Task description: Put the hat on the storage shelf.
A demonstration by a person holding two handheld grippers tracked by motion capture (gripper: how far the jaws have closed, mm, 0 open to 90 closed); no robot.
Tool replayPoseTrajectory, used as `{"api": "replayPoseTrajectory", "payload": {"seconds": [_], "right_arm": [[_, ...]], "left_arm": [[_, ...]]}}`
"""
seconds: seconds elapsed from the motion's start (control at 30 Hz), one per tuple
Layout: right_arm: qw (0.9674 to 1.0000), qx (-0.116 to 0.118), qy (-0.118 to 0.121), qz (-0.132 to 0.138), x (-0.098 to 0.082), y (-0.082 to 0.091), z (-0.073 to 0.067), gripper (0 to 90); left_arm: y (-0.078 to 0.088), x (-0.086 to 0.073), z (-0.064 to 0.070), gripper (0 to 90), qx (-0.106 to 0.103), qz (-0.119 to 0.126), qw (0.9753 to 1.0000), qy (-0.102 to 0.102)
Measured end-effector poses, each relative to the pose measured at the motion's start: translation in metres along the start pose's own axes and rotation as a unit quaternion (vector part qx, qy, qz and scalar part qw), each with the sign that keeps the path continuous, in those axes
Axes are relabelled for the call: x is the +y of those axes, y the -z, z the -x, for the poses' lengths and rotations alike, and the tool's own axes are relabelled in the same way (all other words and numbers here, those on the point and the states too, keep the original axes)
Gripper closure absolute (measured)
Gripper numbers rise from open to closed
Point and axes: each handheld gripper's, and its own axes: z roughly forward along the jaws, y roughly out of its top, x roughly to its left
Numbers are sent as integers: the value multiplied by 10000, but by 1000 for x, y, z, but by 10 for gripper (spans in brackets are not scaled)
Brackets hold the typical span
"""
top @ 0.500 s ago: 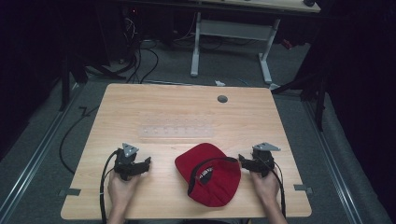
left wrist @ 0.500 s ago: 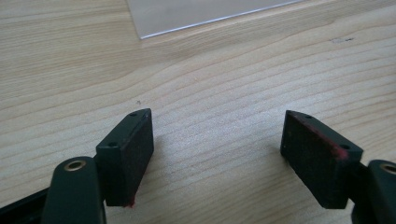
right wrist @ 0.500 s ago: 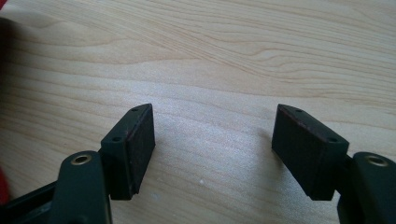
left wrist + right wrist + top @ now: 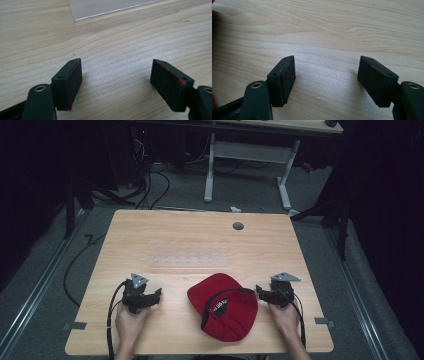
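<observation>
Seen from above, the right tool (image 4: 259,291) rests low on the wooden desk (image 4: 175,240) in the person's right hand (image 4: 285,316), its jaws spread with nothing between them; its own camera looks past the two black pads (image 4: 287,80) onto bare wood grain. Its tips point toward nine o'clock, just short of the red cap (image 4: 222,307), which lies at the near middle of the desk, a little right of center. The cap's long axis runs from about eleven o'clock, where the crown sits, to about five o'clock. The black band and small label face up. The left tool (image 4: 159,293) sits well apart from the cap at its nine o'clock side, held in the left hand (image 4: 131,322), tips pointing toward three o'clock, jaws also spread and empty over bare wood (image 4: 117,82). The right tool is plainly the nearer one to the cap. A clear plastic sheet (image 4: 189,260) lies flat at twelve o'clock from the cap, and a small grey grommet (image 4: 238,226) sits farther back. Against the earlier frame, cap, both tools and both hands keep much the same places; no clear shift can be made out.
</observation>
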Motion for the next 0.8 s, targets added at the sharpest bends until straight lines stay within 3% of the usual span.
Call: {"api": "replayPoseTrajectory", "payload": {"seconds": [0.37,0.57,0.67,0.8], "right_arm": [[10000,-48,-79,-4,0,4,3,374],[9995,76,-220,235,-1,15,7,400],[9976,277,-337,531,-1,29,10,412],[9961,386,-379,695,-1,40,11,406]], "left_arm": [[0,0,0,259,0,-2,10000,-4],[0,0,0,260,3,-6,10000,-18],[0,0,0,259,6,-3,10000,-26],[0,0,0,259,4,-3,10000,-22]]}}
